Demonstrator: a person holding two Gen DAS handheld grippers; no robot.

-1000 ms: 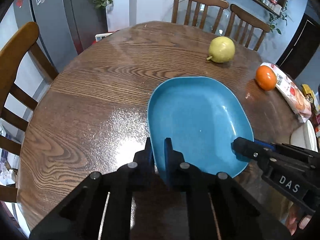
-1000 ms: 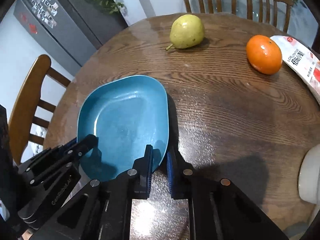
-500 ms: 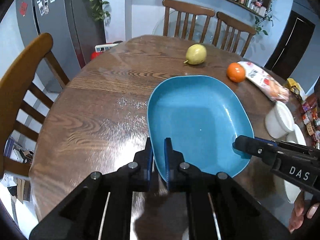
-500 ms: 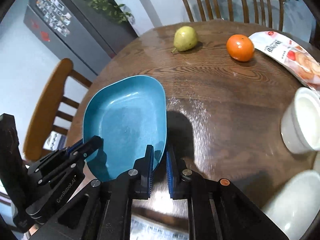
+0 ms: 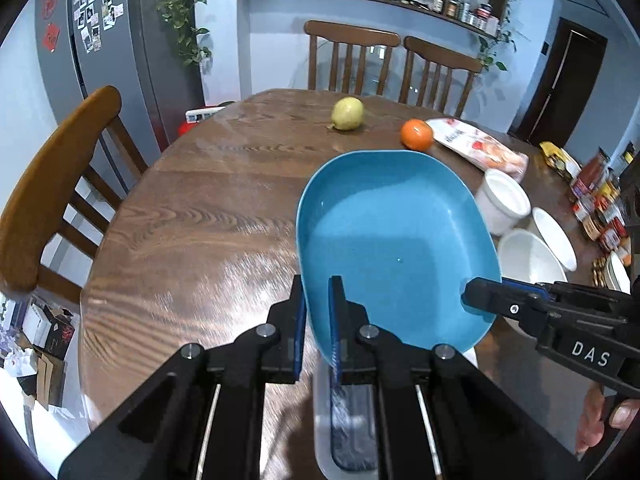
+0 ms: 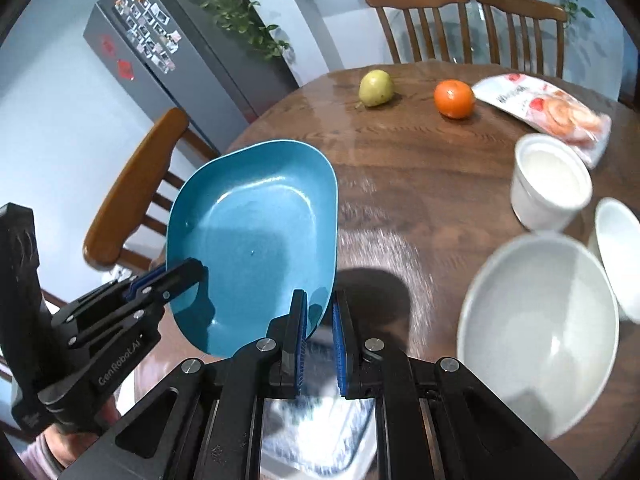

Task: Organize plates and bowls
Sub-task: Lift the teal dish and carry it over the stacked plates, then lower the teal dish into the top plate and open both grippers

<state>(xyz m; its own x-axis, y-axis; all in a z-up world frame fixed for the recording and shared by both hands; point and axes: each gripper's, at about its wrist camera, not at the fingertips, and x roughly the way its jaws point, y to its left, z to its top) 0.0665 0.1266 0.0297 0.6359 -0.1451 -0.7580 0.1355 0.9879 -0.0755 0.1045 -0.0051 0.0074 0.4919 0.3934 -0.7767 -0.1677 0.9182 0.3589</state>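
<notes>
Plate [image 5: 394,240], the blue one, is now off the round table [image 5: 192,216] and carried in the air above its near edge, where a second ago it lay flat on the wood. Both tongs hold it at once. The left gripper [image 5: 318,312] is pinching the plate's near-left rim between its blue pads, and the right gripper [image 6: 320,320] is pinching the near-right rim, its fingers almost pressed together with the thin edge between them. In the right wrist view the plate tilts, its far edge raised toward the wooden chair [image 6: 136,184] at the table's left edge.

With the lift, far more of the table has come into view: a white cup [image 6: 550,180], a large white bowl [image 6: 538,332] and a second white bowl [image 6: 618,252] cluster toward the right edge, well apart from the pear [image 6: 376,88] and the orange [image 6: 454,99] near the far edge, with a snack packet [image 6: 544,108] just beside the orange.

My reading is that the pick-up is done and the carry is under way, most likely toward the white dishes for stacking, though the goal spot is not shown. A clear container lies blurred beneath the grippers; I cannot tell what it is. A two-point rim hold asks for both hands to travel together, or the plate may twist and slip.
</notes>
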